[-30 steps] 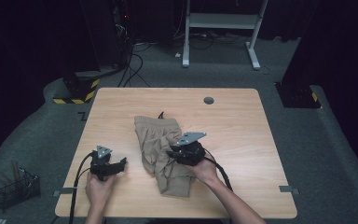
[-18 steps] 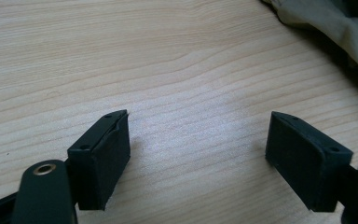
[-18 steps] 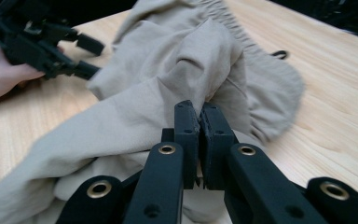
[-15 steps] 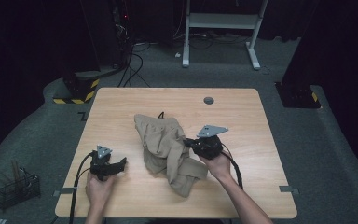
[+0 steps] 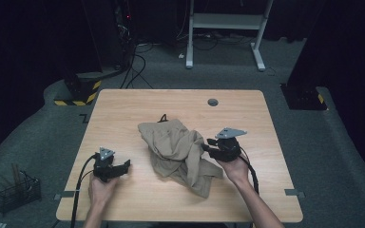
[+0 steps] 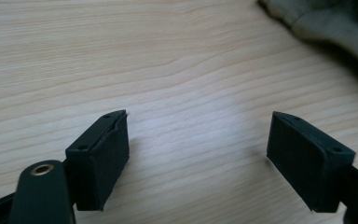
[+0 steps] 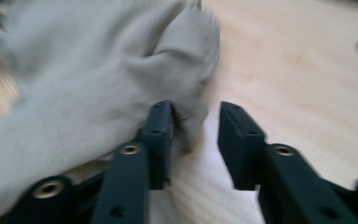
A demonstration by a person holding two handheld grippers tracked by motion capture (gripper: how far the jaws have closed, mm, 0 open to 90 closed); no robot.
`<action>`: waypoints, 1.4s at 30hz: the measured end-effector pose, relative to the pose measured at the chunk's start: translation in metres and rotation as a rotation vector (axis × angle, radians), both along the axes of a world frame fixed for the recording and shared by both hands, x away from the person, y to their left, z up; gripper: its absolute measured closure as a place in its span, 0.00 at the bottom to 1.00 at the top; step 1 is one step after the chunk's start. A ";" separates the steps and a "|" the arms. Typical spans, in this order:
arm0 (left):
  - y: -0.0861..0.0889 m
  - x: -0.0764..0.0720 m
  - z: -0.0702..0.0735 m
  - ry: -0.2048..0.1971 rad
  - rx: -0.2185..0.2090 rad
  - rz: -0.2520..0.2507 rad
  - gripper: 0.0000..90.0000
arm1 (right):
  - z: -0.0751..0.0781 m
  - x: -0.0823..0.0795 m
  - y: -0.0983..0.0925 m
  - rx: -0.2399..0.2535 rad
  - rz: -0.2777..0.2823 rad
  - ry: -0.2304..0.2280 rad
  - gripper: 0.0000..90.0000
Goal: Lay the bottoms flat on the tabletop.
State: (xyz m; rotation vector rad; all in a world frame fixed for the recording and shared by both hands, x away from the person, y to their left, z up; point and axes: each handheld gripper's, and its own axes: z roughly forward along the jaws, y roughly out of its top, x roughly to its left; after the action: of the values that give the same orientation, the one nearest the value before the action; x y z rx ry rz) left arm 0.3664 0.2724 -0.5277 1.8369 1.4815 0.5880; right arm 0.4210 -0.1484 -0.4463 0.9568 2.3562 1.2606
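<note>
A crumpled tan garment [image 5: 178,147] lies in the middle of the wooden table [image 5: 123,109]. My right gripper [image 5: 205,146] is at the garment's right edge, pointing left at it. In the right gripper view the right gripper [image 7: 196,112] has just been opening its jaws. A fold of the garment [image 7: 98,70] drapes against the left jaw and reaches slightly into the gap, but it is not pinched. My left gripper [image 5: 126,165] rests on the table left of the garment and is open. In the left gripper view the left gripper [image 6: 198,154] has bare wood between its jaws, with the garment [image 6: 335,23] at top right.
A round cable hole [image 5: 212,101] sits near the table's far edge. A small black loop [image 5: 162,118] pokes out behind the garment. On the floor stand a wire basket [image 5: 16,192] at the left, a striped block [image 5: 78,90] and a white desk frame [image 5: 228,23] farther back.
The right gripper moved right, dragging the garment's near part with it, then its jaws opened and released the fabric. The left gripper stayed put.
</note>
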 end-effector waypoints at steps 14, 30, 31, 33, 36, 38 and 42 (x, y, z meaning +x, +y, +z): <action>-0.061 0.013 0.020 0.008 -0.064 -0.114 0.22 | 0.023 -0.032 0.062 -0.005 0.249 -0.094 0.57; -0.091 0.025 0.005 0.046 0.071 -0.114 0.24 | -0.010 -0.014 0.103 -0.162 0.268 -0.003 0.59; -0.091 0.025 0.005 0.040 0.080 -0.117 0.24 | -0.010 -0.013 0.102 -0.167 0.274 0.003 0.69; -0.091 0.024 0.003 0.020 0.084 -0.124 0.25 | -0.012 -0.011 0.100 -0.173 0.311 0.006 0.87; -0.089 0.022 0.000 -0.005 0.075 -0.127 0.24 | -0.013 -0.009 0.095 -0.171 0.322 0.013 0.97; -0.089 0.022 0.000 -0.005 0.076 -0.128 0.24 | -0.009 -0.008 0.089 -0.155 0.316 -0.002 0.98; -0.090 0.022 0.000 -0.006 0.075 -0.127 0.24 | 0.001 -0.004 0.072 -0.103 0.259 -0.027 0.98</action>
State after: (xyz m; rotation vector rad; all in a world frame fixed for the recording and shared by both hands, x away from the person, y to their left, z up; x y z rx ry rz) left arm 0.3885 0.1828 -0.5274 1.9680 1.3438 0.5938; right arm 0.4167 -0.0766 -0.4455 0.6143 2.5590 1.2167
